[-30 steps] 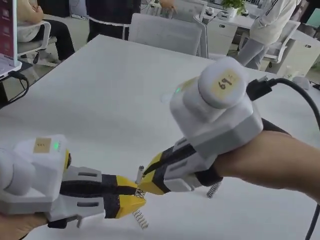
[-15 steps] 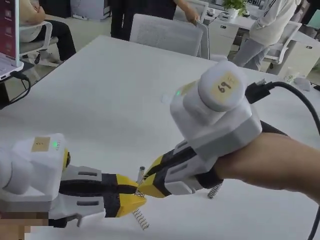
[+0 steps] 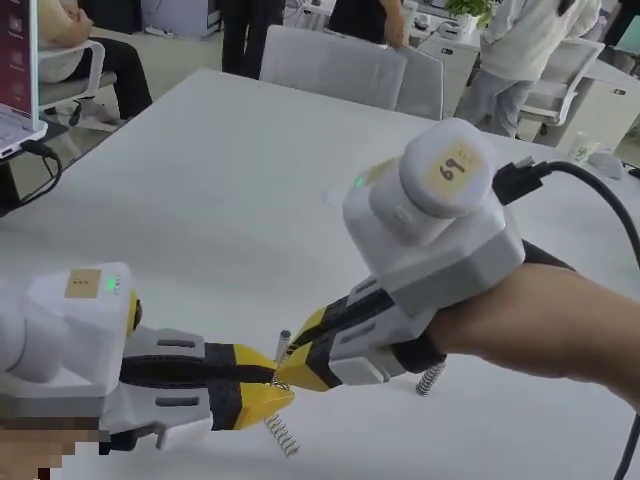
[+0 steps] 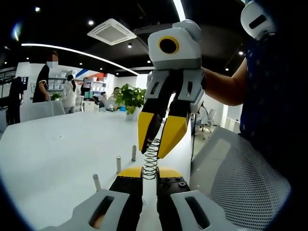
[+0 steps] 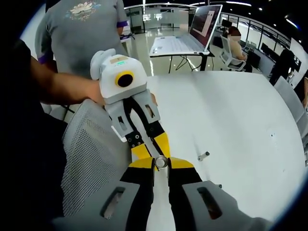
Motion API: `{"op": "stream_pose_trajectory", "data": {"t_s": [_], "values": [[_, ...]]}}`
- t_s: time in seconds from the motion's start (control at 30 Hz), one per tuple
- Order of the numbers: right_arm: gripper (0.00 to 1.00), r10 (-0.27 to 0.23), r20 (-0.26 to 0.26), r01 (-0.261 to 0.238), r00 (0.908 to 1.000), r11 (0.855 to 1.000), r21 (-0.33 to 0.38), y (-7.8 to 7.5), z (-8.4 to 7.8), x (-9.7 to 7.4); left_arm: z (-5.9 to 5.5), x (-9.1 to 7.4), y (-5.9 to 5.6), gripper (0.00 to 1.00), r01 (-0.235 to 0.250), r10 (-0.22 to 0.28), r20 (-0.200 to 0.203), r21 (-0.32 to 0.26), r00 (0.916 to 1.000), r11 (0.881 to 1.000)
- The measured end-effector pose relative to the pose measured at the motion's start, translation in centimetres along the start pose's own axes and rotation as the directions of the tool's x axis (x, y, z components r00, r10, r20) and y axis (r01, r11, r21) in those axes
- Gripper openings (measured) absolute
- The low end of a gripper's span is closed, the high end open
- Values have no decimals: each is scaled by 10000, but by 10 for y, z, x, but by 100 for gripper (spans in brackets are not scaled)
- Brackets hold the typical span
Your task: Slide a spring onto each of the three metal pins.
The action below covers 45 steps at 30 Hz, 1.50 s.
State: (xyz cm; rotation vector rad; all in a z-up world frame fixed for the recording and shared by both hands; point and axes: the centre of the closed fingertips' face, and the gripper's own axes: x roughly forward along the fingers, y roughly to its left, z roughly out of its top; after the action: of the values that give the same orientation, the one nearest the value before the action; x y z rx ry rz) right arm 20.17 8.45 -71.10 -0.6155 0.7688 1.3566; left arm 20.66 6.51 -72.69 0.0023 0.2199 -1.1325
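The white surface (image 3: 230,180) lies bare from 9 to 1 o'clock of the meeting tips, running out to its far edge, where grey chairs (image 3: 335,65) stand at 12 o'clock. In the left gripper view the surface's side edge passes close by at 3 o'clock, with a mesh chair (image 4: 236,183) just beyond it.

The left hand-held gripper (image 3: 268,385) comes in from 8 o'clock and the right hand-held gripper (image 3: 290,372) from 3 o'clock, tip to tip low in the head view. Both are closed on the held spring (image 4: 151,159): the left pinches its lower end, the right's yellow fingers (image 4: 171,134) clamp its upper end, and the coil stretches between them. From the right gripper view it shows end-on as a small ring between that gripper's tips.

An upright pin (image 3: 284,342) stands just beside the tips at 12 o'clock. In the left gripper view the near pin (image 4: 96,182), middle pin (image 4: 118,164) and far pin (image 4: 134,153) stand in a row at 9 to 10 o'clock of the held spring, all bare.

A loose spring (image 3: 282,435) lies on the surface at 6 o'clock of the tips; a second loose spring (image 3: 428,378) lies at 3 o'clock, beside the right wrist.
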Motion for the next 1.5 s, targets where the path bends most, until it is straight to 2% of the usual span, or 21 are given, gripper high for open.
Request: {"op": "stream_pose_trajectory", "data": {"t_s": [0.23, 0.3, 0.47, 0.63, 0.93, 1.03, 1.27, 1.5], "values": [[8, -102, 76, 103, 9999, 9999, -73, -1, 3, -1, 3, -1, 0, 3, -50, 49, 81, 79, 10000, 10000], [7, -129, 244, 131, 9996, 9999, -87, 0, 6, 0, 4, -2, 0, 3, -38, 38, 158, 16, 9999, 10000], [7, -125, 183, 128, 9998, 9998, -132, 1, 6, 2, 3, -2, -2, 2, -4, 4, 63, 91, 10000, 10000], [7, -138, 325, 143, 9994, 9998, -148, 1, 9, 1, 5, -2, -3, 3, 54, -55, 145, 37, 9999, 10000], [7, -199, 279, 204, 9994, 9997, -168, 0, 8, 0, 6, 0, -2, 4, -1, 0, 150, 45, 9999, 10000], [7, -254, 273, 259, 9993, 9996, -150, -2, 8, -1, 6, -1, 2, 9, -135, 135, 126, -27, 9998, 9999], [7, -352, 329, 354, 9988, 9994, -63, -5, 6, -4, 4, -4, 5, 15, -239, 239, 139, -40, 9996, 9997], [7, -568, 473, 559, 9973, 9982, 197, -15, -1, -13, 4, -11, 14, 21, -668, 672, 242, -176, 9974, 9976]]}}
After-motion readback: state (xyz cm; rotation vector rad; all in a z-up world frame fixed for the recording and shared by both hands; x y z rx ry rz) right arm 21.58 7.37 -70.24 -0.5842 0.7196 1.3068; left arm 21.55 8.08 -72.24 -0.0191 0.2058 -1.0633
